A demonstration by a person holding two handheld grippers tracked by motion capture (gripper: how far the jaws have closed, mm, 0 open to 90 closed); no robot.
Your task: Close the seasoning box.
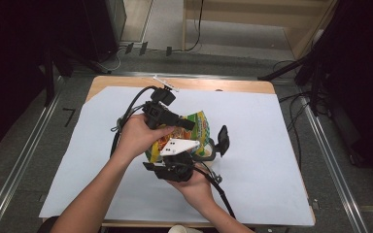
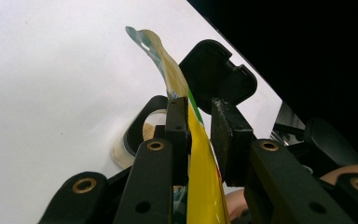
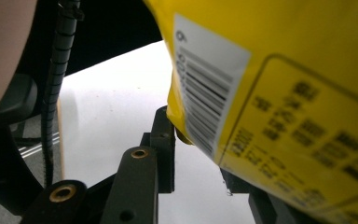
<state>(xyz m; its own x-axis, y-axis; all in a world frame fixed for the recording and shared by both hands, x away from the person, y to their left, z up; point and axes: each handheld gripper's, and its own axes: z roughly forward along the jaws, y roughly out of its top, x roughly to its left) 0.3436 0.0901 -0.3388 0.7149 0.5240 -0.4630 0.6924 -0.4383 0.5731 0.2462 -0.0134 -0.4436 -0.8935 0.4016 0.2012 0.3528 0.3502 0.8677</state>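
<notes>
A: What is next to the yellow bag (image 3: 279, 70)?
B: A black jaw touches its bottom corner. A white barcode label (image 3: 205, 88) sits on the bag, above the jaw.

- A wooden table (image 1: 184, 83) is covered with a big white sheet (image 1: 262, 145).
- A grey floor (image 1: 24, 145) is seen around the table.
- Metal rails (image 1: 337, 179) are laid on the floor at both sides.
- Black cables (image 1: 296, 119) are spread on the floor.
- A light wooden wall panel (image 1: 252, 14) is seen at the back.
</notes>
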